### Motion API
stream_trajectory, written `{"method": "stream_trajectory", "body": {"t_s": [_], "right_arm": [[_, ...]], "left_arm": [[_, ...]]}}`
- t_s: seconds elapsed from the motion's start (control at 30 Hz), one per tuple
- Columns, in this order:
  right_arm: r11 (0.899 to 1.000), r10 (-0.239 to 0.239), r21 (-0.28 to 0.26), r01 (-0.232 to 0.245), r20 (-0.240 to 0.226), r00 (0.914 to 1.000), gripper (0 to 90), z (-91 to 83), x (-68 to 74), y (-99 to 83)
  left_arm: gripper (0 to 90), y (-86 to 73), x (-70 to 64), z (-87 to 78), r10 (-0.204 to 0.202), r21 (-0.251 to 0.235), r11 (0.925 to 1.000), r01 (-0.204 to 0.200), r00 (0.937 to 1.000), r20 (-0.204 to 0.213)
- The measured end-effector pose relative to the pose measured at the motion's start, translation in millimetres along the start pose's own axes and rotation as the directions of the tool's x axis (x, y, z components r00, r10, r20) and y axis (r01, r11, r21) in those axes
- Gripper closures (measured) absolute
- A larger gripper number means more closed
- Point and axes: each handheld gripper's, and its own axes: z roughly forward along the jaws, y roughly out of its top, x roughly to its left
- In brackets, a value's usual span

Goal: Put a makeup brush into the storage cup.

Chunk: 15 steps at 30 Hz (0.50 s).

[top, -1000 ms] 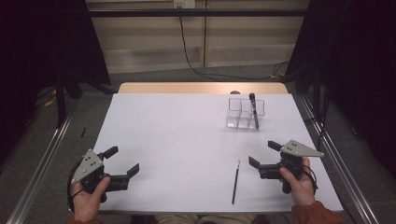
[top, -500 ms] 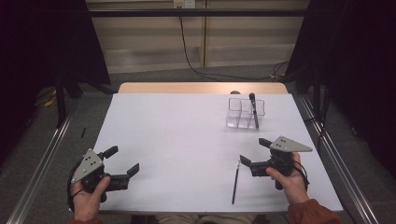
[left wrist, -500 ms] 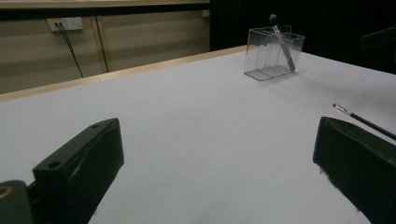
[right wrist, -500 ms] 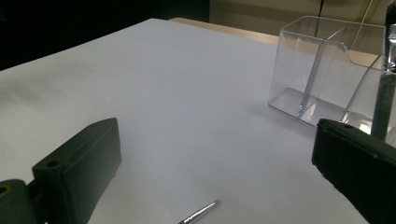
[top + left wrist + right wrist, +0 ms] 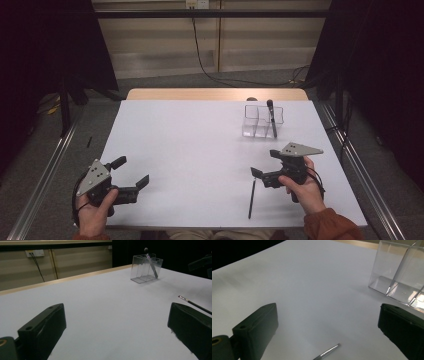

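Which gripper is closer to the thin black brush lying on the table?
Right. The right gripper hovers open just above the brush tip; the left gripper sits open far across the table.

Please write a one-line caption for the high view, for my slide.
Right hand-held gripper, jaws open, poised above a thin black brush on the white table.

Dim room w/ dark surround, even overhead light on white table (image 5: 200,145), soft shadows — near jaws blurred, slight grain
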Motion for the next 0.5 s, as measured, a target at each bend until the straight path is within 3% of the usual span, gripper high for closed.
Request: {"method": "stream_trajectory", "body": {"t_s": [0.2, 0.5], "right_arm": [[0.995, 0.0, 0.097, 0.001, -0.007, 1.0, 3.1, 5.3, 0.8, -0.7], [0.974, 0.019, 0.224, -0.016, -0.009, 0.9998, 5.4, 13.9, 0.2, 0.5]], "left_arm": [[1.9, 0.0, -0.1, 0.4, 0.0, 0.001, 1.0, 0.0, 1.0, -0.001], [1.9, -0.2, 0.0, 0.1, 0.0, 0.001, 1.0, 0.0, 1.0, 0.001]]}}
